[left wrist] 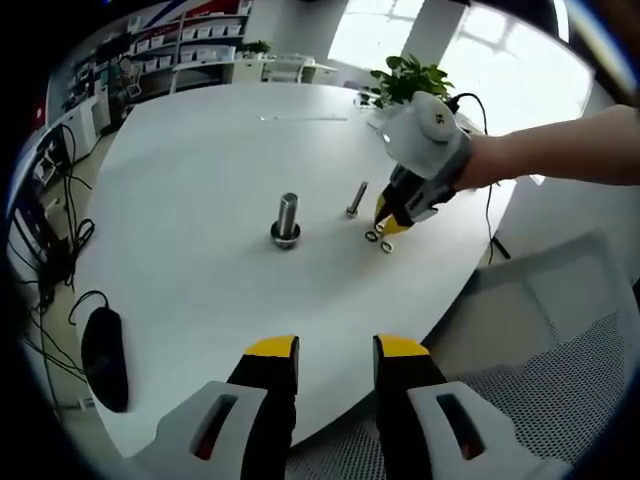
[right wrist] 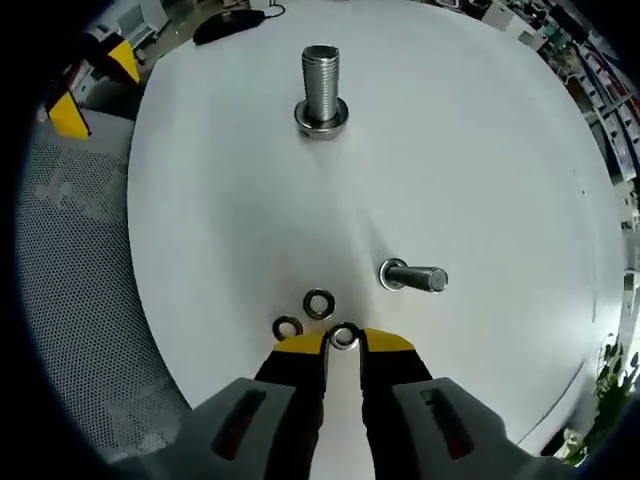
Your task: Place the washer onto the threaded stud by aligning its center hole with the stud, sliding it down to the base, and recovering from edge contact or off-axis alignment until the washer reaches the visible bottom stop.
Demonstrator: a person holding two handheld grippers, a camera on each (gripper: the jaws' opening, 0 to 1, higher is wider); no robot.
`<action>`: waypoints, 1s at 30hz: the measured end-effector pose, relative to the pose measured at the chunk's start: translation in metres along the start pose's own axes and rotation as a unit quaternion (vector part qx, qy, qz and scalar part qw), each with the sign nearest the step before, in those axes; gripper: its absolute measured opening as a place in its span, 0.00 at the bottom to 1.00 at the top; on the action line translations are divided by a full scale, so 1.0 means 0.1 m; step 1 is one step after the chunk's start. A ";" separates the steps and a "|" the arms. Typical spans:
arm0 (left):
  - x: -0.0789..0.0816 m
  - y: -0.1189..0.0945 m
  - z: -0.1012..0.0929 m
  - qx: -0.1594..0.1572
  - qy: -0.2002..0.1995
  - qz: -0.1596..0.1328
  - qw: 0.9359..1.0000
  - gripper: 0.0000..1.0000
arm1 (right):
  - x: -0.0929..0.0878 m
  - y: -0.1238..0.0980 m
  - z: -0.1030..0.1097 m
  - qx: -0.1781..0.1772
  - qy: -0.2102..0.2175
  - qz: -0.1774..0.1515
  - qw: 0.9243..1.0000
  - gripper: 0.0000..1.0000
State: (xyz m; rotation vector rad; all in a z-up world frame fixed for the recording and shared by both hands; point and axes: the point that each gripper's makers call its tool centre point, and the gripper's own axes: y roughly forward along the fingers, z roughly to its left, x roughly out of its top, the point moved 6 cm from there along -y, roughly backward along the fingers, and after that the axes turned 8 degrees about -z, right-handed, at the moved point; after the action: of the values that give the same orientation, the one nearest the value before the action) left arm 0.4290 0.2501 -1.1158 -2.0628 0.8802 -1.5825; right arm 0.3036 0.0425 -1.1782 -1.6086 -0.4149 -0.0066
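three washers (right wrist: 318,303), one upright threaded stud (right wrist: 321,88), one lying bolt (right wrist: 412,277)

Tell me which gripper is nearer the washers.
Right. The right gripper is down at the washers, one between its tips. The left gripper hangs back at the table edge, apart from them.

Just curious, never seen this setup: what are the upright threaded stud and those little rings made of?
Upright stud: likely steel, bright silvery grey, with glinting threads. Washers: probably metal too, darker with shiny rims, though too small to be sure. One lies between the right tongs' tips.
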 end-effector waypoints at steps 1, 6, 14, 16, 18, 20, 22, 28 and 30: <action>0.00 0.00 0.00 0.000 0.000 -0.001 1.000 0.28 | 0.00 -0.01 0.00 -0.003 0.005 0.003 1.000 0.15; 0.00 0.00 0.00 -0.001 -0.001 -0.001 1.000 0.28 | 0.00 -0.04 0.00 -0.002 0.028 -0.004 1.000 0.15; 0.00 0.00 0.00 0.000 0.001 -0.001 1.000 0.28 | -0.07 -0.08 0.05 -0.005 0.077 -0.056 0.995 0.14; 0.00 0.00 0.01 0.000 0.000 0.000 1.000 0.28 | -0.09 -0.06 0.03 0.000 0.095 -0.062 0.994 0.14; 0.01 0.00 -0.01 0.000 0.000 -0.001 1.000 0.28 | -0.10 -0.03 -0.03 0.000 0.109 -0.062 0.992 0.14; 0.01 0.00 -0.01 0.000 -0.002 -0.002 1.000 0.28 | -0.12 -0.04 0.03 -0.002 0.121 -0.072 0.990 0.14; 0.01 0.00 0.00 0.001 -0.001 -0.002 1.000 0.28 | -0.12 -0.03 0.00 -0.002 0.131 -0.082 0.988 0.14; 0.01 0.00 0.00 0.000 0.000 -0.002 1.000 0.28 | -0.10 -0.15 -0.08 -0.004 0.149 -0.100 0.984 0.14; 0.02 0.00 -0.01 -0.001 0.000 -0.002 1.000 0.28 | -0.06 -0.18 -0.12 -0.006 0.150 -0.106 0.983 0.14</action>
State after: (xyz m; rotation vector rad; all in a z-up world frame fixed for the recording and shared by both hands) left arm 0.4283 0.2488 -1.1144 -2.0673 0.8769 -1.5837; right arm 0.2960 0.0301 -1.1611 -1.5377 -0.3496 -0.4098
